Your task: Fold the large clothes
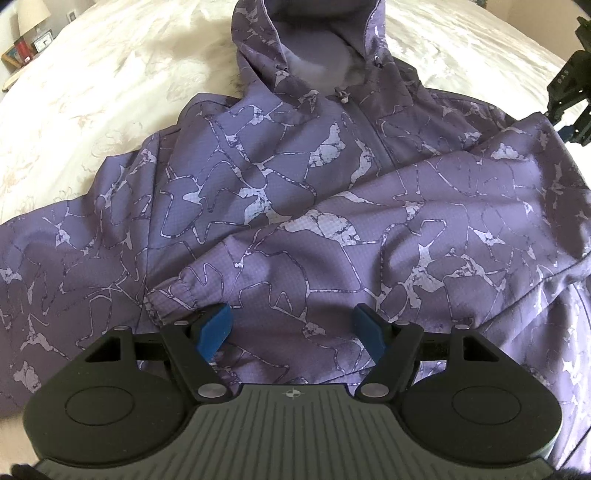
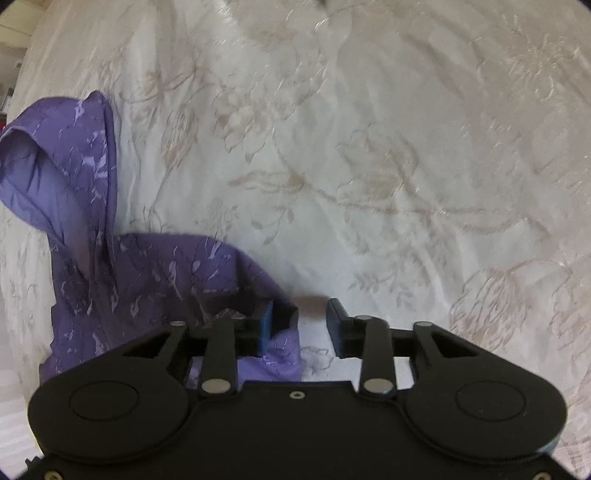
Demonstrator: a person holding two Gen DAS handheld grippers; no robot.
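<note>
Presently, left gripper (image 1: 291,328): blue fingers (image 1: 214,330) spread wide apart, nothing between them, hovering low over the folded-in sleeve (image 1: 332,258) near its elastic cuff (image 1: 177,295). Released, by the look of it; whether the pads touch the cloth I cannot tell.

Right gripper (image 2: 300,325): fingers parted, gap showing bare bedspread (image 2: 369,147). Left finger (image 2: 265,325) sits against or over the jacket's edge at lower centre of the frame; no cloth pinched between the two. Empty. The same gripper shows at the right edge of the left wrist view, off the jacket's shoulder.

Purple patterned hooded jacket (image 1: 258,166) lies front-up on the cream embroidered bedspread, filling the middle and lower part of the left wrist frame. Long axis runs bottom of frame to top; hood (image 1: 306,40) points to the top centre, zipper running down from the collar. One sleeve is laid diagonally across the chest from right of frame down to lower left, likely to narrow the garment into a rectangle. The other sleeve (image 1: 44,266) extends flat to the left edge, unfolded.

Judgement: first sleeve in; other sleeve next.

Nightstand with lamp (image 1: 31,18), upper left corner.
</note>
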